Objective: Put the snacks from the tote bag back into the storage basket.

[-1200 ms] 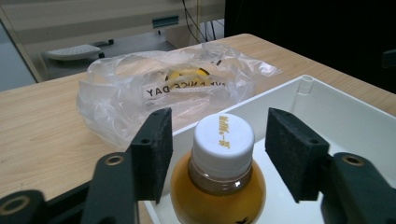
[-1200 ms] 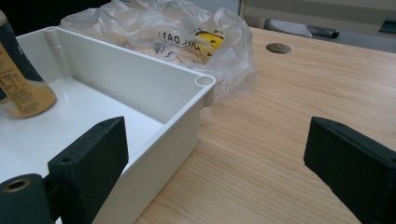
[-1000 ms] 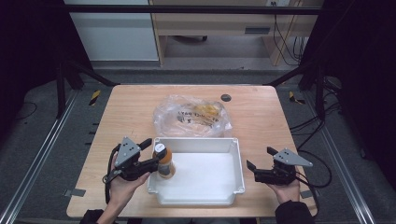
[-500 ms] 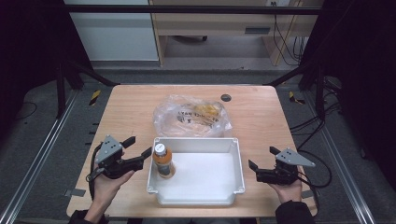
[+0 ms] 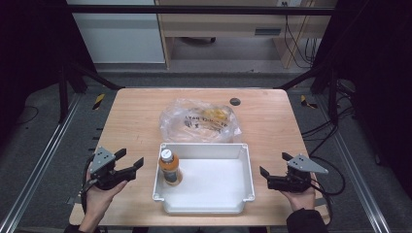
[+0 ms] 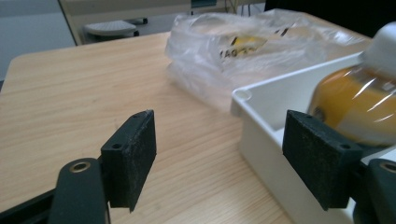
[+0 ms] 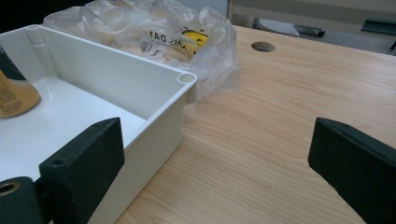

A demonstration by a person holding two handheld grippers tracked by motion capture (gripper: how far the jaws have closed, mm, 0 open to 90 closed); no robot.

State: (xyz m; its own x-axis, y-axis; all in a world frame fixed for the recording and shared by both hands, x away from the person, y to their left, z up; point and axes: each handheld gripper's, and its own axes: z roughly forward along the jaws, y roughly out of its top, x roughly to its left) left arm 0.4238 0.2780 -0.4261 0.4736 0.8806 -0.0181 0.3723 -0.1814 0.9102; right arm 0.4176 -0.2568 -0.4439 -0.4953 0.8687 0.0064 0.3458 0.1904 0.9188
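Looking down from the high view, we see a white tray (image 5: 245, 167) near the front edge of the wooden table (image 5: 136, 121), with a small bottle (image 5: 170, 167) of orange liquid, white-capped, standing upright in the tray's left end, close to the left wall. Behind the tray, touching or just short of its far rim, lies a crumpled clear plastic bag (image 5: 199, 120) with yellow items and printed lettering inside. A small dark round disc (image 5: 235, 101) sits on the table farther back, to the right of the bag.

We find the left claw (image 5: 132, 161) held in the person's left hand (image 5: 97, 194), left of the tray and apart from it, its jaws spread wide with nothing between them. In the left gripper view the tray's corner and the bottle show past the right-side jaw, the bare table between the two pads.

The right claw (image 5: 273, 166) is held in the right hand (image 5: 300, 198), right of the tray and apart from it, jaws wide and empty too. In the right gripper view we see the tray's corner beside one jaw.
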